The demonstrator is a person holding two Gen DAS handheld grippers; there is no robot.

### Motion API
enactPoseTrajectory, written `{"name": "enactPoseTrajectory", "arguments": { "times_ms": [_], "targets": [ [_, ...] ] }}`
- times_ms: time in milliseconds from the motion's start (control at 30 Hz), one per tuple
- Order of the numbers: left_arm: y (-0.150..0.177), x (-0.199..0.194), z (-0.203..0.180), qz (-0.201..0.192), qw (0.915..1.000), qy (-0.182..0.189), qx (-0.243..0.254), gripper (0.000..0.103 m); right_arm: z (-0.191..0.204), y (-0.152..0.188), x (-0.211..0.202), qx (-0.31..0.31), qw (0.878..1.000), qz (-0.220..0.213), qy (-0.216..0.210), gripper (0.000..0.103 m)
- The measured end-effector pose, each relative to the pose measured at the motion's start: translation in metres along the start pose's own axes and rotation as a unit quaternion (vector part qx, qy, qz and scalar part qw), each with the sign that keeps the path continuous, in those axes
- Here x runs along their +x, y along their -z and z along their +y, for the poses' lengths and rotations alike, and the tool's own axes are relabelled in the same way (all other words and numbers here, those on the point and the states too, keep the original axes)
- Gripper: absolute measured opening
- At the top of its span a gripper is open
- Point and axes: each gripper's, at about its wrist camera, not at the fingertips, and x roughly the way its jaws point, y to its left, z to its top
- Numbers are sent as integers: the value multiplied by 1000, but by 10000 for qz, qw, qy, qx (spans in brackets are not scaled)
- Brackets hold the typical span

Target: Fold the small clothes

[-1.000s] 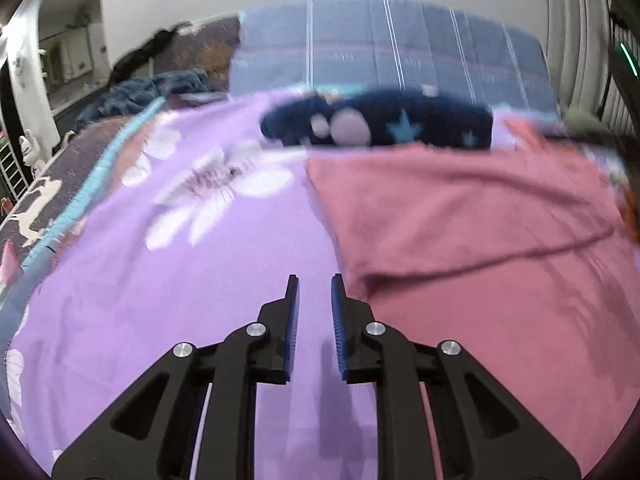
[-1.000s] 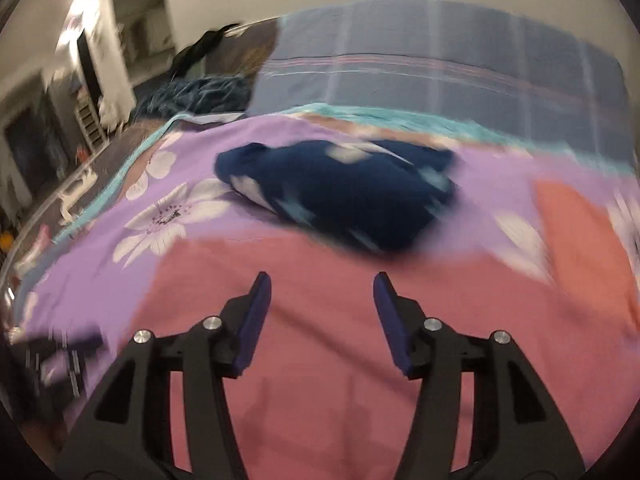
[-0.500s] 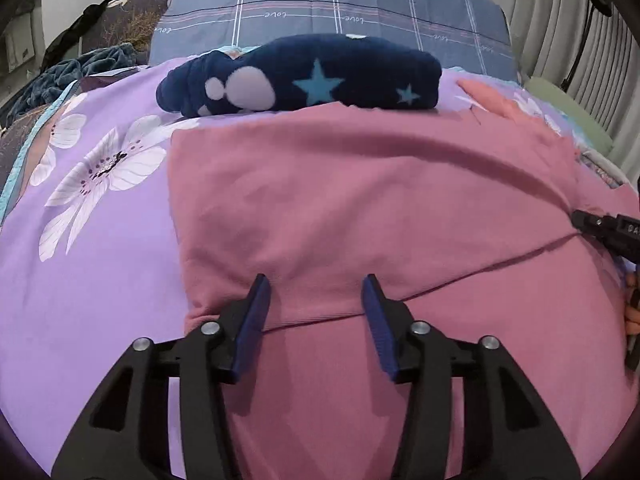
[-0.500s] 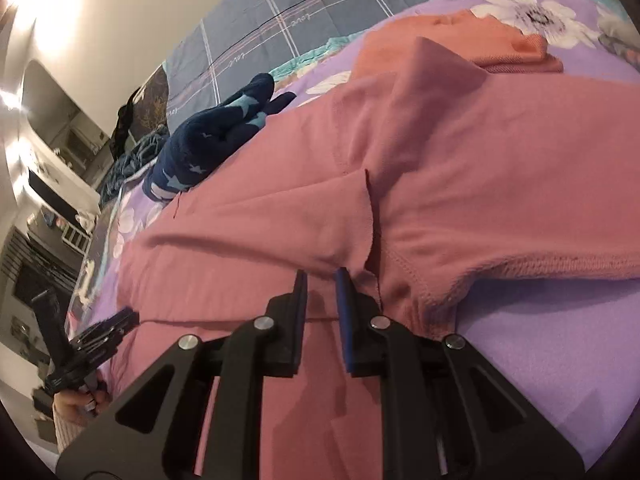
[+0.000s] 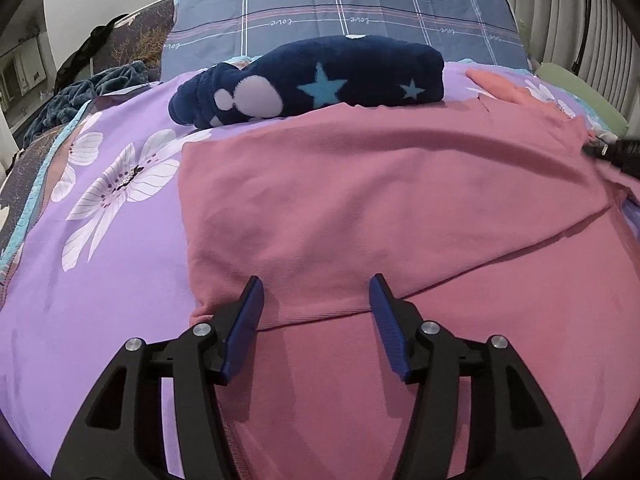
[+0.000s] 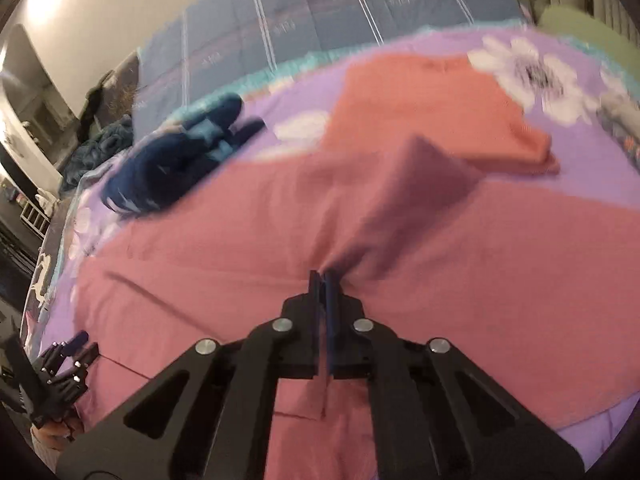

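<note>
A dusty pink garment (image 5: 380, 208) lies spread on the purple floral bedspread (image 5: 100, 280), with one layer folded over another. My left gripper (image 5: 316, 300) is open, its fingers straddling the hem of the folded layer near its left corner. My right gripper (image 6: 322, 280) is shut on a pinch of the pink garment (image 6: 400, 208) and lifts it into a raised peak. The right gripper's tip (image 5: 612, 152) shows at the right edge of the left wrist view. The left gripper (image 6: 68, 356) shows at the lower left of the right wrist view.
A folded navy fleece with stars (image 5: 320, 84) lies behind the pink garment. A folded orange garment (image 6: 432, 112) lies at the far right. A blue plaid pillow (image 5: 340, 16) is at the head, dark clothes (image 5: 80, 96) at the far left.
My left gripper opened wider over the hem. My right gripper closed fully on the pink fabric and pulled it up and toward the garment's middle.
</note>
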Motion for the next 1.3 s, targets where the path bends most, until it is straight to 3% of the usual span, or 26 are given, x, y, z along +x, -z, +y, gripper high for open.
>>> {"name": "enactPoseTrajectory", "arguments": {
  "times_ms": [33, 100, 133, 233, 333, 400, 433, 500, 600, 700, 800, 900, 1033, 1167, 1233, 1300],
  "targets": [
    [0, 0, 0, 3, 10000, -21, 10, 58, -1, -2, -2, -33, 9997, -217, 146, 1],
    [0, 1, 0, 8, 10000, -26, 5, 59, -9, -5, 13, -34, 9978, -3, 665, 0],
    [0, 1, 0, 3, 10000, -25, -1, 59, -17, -3, 20, 95, 9977, 205, 640, 0],
    [0, 1, 1, -15, 10000, -16, -25, 60, -21, 2, 2, 352, 9991, -12, 218, 4],
    [0, 1, 1, -7, 10000, -30, -15, 60, 2, 9, -19, 8, 9990, -134, -422, 4],
    [1, 1, 1, -18, 10000, -44, -7, 60, 22, 16, -15, -272, 9980, 91, -555, 9],
    [1, 1, 1, -24, 10000, -56, -5, 61, 29, 23, -4, -448, 9979, 338, -323, 15],
    [1, 0, 0, -27, 10000, -86, 2, 62, 32, 37, 22, -663, 9947, 730, 282, 14],
    [2, 0, -1, -43, 9998, -186, 13, 66, 29, 43, 9, -529, 9971, 494, 215, 14],
    [1, 0, 2, -31, 9999, -157, -31, 67, 6, 38, -52, -156, 9997, -99, -158, 18],
    [2, 0, 4, -43, 9999, -101, -73, 67, -40, 29, -107, 272, 9971, -710, -7, 25],
    [1, -4, 5, -101, 9999, -33, -97, 66, -122, 29, -168, 1369, 9829, -1214, 192, 27],
    [-10, -27, 3, -404, 9973, 545, -296, 66, -227, 64, -221, 2907, 9433, -1568, 337, 28],
    [-27, -38, -22, -621, 9944, 848, -143, 66, -290, 89, -249, 3777, 9023, -2058, 301, 28],
    [-29, -31, -35, -589, 9946, 854, -5, 66, -312, 95, -252, 4191, 8794, -2256, -37, 28],
    [-23, -13, -45, -361, 9947, 961, -57, 66, -324, 98, -252, 4409, 8671, -2318, -81, 28]
  ]
}}
